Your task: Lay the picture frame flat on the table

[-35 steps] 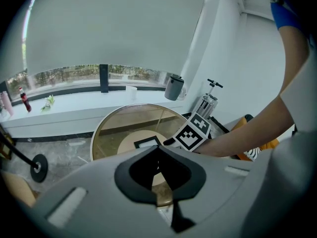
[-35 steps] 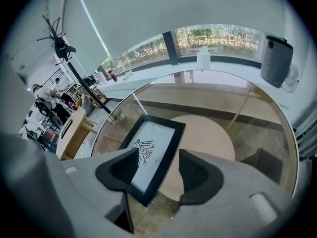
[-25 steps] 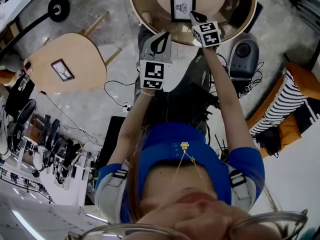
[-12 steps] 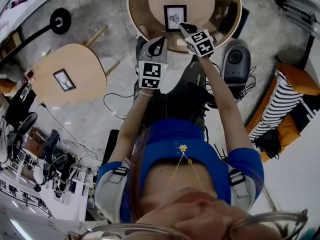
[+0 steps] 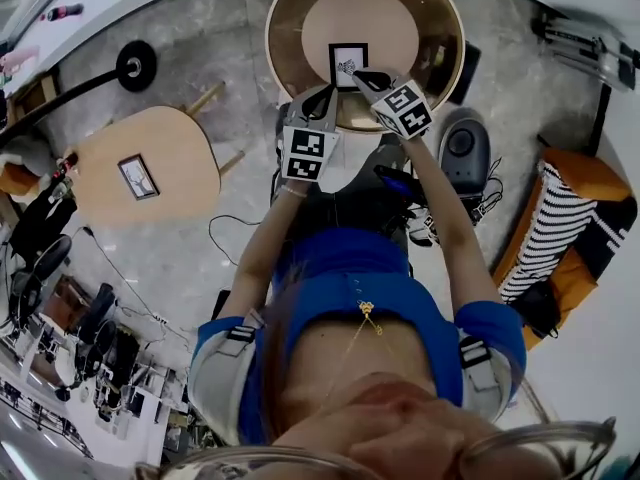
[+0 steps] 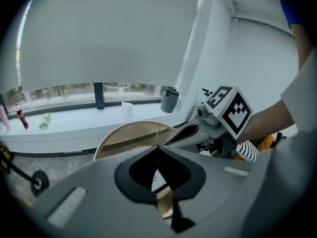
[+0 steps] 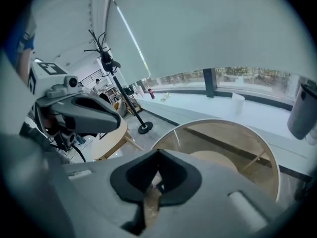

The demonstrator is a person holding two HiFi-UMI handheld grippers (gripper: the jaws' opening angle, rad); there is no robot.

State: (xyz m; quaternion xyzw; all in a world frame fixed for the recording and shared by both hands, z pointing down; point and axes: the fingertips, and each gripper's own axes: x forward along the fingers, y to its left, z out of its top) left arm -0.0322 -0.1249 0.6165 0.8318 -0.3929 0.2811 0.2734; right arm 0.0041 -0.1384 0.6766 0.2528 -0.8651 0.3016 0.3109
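Round table (image 5: pixel 288 38): fills the upper middle of the head view, dark wooden rim around a paler raised top, and serves as the landmark for all the rest. Oval table (image 5: pixel 175 133): stands well apart from the round table, down and to its left on the grey floor, on splayed wooden legs. Striped seat (image 5: pixel 562 218): sits well apart from the round table on the other side, down and to its right, orange with black-and-white bands. Left gripper (image 5: pixel 327 93): hangs over the round table's near rim, marker cube toward the person, jaws pressed together with nothing between them. Right gripper (image 5: pixel 358 74): hovers just right of the left one, a little further in over the round table, tips above the near right corner of the frame, jaws likewise pressed together and empty. Picture frame (image 5: pixel 348 65): lies flat on the round table's pale top, near its front edge, black border around a white sheet with a small dark drawing. Lamp base (image 5: pixel 136 66): rests on the floor left of the round table, a black disc. Second frame (image 5: pixel 138 176): lies flat on the oval table, far from the round table
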